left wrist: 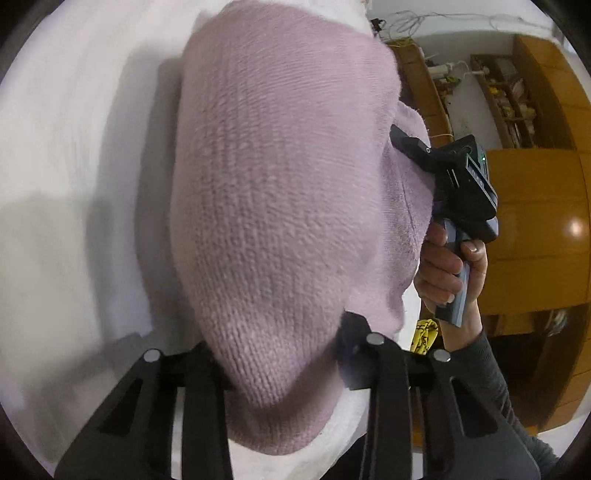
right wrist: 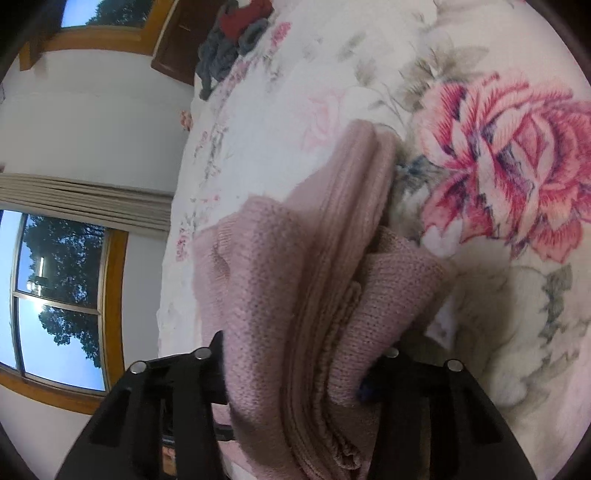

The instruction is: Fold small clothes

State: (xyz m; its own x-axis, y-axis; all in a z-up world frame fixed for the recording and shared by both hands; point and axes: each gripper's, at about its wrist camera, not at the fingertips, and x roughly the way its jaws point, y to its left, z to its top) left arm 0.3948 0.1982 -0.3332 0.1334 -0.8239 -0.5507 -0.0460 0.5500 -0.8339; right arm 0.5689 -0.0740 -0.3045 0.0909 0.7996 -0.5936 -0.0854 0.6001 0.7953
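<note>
A pale pink knitted garment [left wrist: 280,192] fills the middle of the left wrist view. It bulges out from between the fingers of my left gripper [left wrist: 284,373], which is shut on it. My right gripper's black body [left wrist: 458,184] shows at the garment's right edge, held by a hand [left wrist: 443,273]. In the right wrist view the same pink knit [right wrist: 303,295] hangs in bunched folds from my right gripper [right wrist: 295,373], shut on it. The fingertips of both grippers are hidden by cloth.
A white bedspread with large pink flowers [right wrist: 498,177] lies under the garment. A heap of grey and red clothes [right wrist: 232,33] sits at the bed's far end. Wooden furniture and shelves [left wrist: 535,184] stand to the right; windows [right wrist: 55,295] are in the wall.
</note>
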